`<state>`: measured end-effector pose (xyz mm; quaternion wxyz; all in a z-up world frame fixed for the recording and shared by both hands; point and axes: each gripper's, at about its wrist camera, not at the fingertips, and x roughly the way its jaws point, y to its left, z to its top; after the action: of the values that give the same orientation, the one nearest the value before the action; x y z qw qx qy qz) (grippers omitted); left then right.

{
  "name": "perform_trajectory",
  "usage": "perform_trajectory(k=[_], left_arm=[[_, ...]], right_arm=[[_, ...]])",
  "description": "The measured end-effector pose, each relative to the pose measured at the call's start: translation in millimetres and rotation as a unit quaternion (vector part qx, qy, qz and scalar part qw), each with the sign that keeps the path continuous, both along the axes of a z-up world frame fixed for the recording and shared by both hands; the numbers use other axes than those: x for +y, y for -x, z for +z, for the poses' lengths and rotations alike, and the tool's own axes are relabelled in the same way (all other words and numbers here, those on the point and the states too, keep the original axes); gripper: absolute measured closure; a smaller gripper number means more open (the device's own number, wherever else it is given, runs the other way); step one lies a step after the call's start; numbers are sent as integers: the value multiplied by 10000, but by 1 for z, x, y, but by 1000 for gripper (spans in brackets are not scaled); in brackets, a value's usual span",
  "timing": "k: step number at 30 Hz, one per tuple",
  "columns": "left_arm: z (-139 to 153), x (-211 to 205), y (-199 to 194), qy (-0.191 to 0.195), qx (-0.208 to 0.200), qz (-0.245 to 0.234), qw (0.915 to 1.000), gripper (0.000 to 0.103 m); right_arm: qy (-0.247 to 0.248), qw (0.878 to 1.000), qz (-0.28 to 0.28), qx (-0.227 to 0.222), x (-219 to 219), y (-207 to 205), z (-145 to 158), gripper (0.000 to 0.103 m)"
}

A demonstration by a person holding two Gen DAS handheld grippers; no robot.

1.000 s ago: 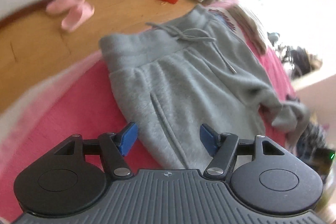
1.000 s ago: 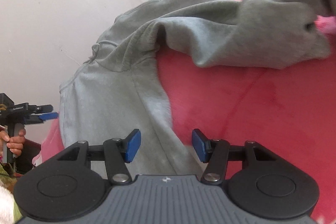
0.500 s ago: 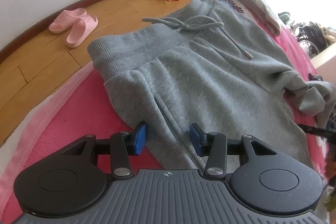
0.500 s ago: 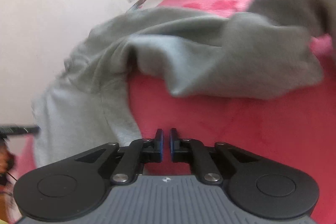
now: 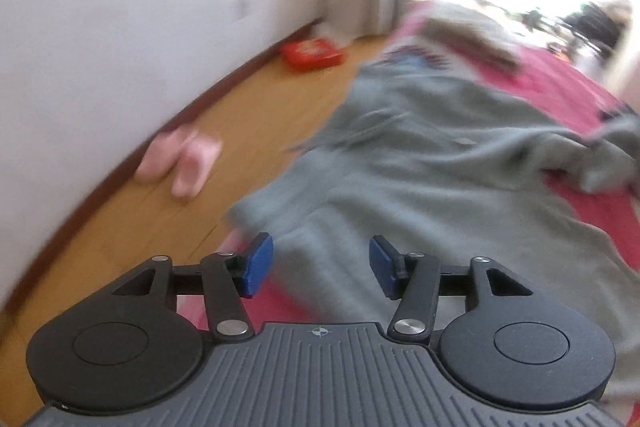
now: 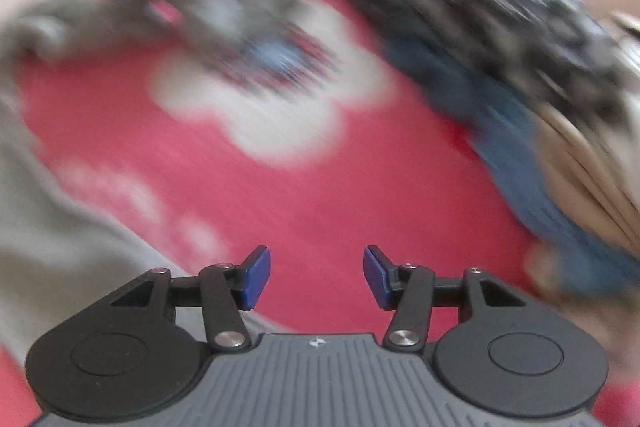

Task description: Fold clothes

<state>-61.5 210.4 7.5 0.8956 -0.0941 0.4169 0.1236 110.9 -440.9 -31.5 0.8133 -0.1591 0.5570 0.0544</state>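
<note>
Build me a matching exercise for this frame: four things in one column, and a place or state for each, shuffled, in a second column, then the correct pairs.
Things:
1. grey fleece sweatpants
2. pair of pink rubber slippers
3. flat red box
4. left hand-held gripper

Places or states:
A. on the wooden floor, close to the white wall's dark baseboard, nearer the camera
B. open, holding nothing
C. spread on the pink bed cover
D. on the floor, farther off, towards the far corner

Pairs: 1-C, 2-A, 3-D, 4-B
</note>
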Motion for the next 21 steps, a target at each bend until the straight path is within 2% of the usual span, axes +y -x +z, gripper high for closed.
perform_trajectory(k=[2,4,6,10,13,15,18,21], left_arm=[[4,-28,-24,66,-52,-593,9982,48],[4,-61,-50,147,-82,-1185,9928,47],[1,-97,-72,230,-68,-1736,9845,47],[-12,-156,-90,390,14,-2597,9649,47],[-20,-182,-90,436,83,-2993,9531,47],[-25,-194,-90,466,155,-3132,9484,47],[-31,-206,-92,463,293,-3205,9457,47],[-35,-211,-92,439,371,-3249,9440,47]], right_arm=[[-59,9973,-722,-81,-39,14,5,48],[-374,9890,-1410,-247,-74,31,15,48],[-706,9765,-1999,-387,-104,47,25,48],[-1225,9551,-2655,-485,-138,82,34,49],[-1389,9491,-2793,-441,-146,102,28,49],[-1414,9521,-2658,-526,-144,109,27,49],[-1511,9572,-2354,-741,-137,108,27,50],[-1380,9654,-2119,-645,-126,100,19,50]])
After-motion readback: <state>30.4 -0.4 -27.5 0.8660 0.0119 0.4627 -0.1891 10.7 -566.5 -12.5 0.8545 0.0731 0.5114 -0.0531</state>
